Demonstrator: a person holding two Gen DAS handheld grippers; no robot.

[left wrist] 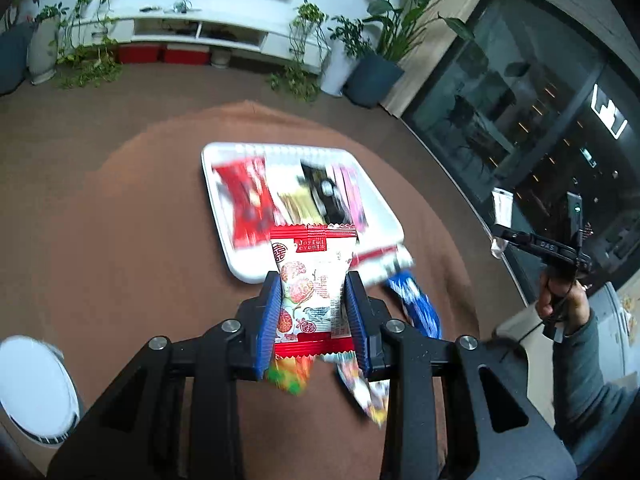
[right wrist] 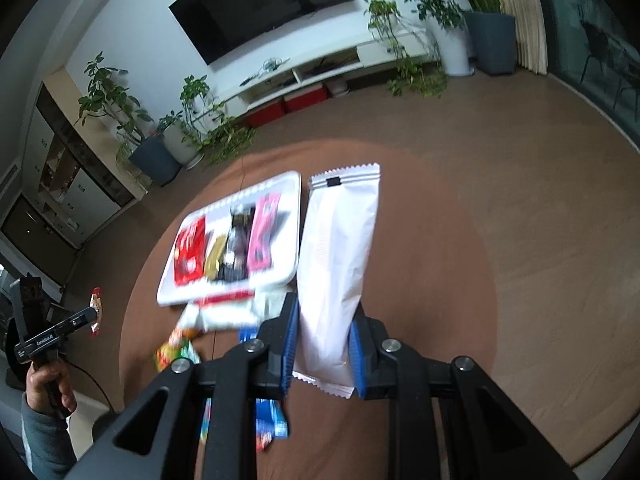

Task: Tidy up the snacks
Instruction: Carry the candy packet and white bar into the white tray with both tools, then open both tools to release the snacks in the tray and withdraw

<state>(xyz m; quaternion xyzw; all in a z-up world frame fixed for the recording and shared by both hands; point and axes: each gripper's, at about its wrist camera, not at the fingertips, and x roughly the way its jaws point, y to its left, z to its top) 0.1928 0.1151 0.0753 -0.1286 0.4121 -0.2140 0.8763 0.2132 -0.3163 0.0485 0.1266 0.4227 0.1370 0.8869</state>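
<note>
My left gripper [left wrist: 313,292] is shut on a red-and-white snack pack [left wrist: 312,280] and holds it above the brown round table, just short of the white tray [left wrist: 224,248]. The tray holds a red packet [left wrist: 244,200], a yellow one, a black one and a pink one side by side. My right gripper [right wrist: 325,322] is shut on a long white pouch [right wrist: 340,240], held above the table to the right of the tray [right wrist: 298,200]. Loose snacks lie on the table in front of the tray: a blue packet [left wrist: 418,304], a green-orange packet [right wrist: 174,354] and a white-red one [right wrist: 228,308].
The brown round table [right wrist: 440,280] drops off to a wooden floor. A white round object [left wrist: 32,392] sits low at the left. A TV bench, potted plants and glass doors line the room. The other hand-held gripper shows at each view's edge.
</note>
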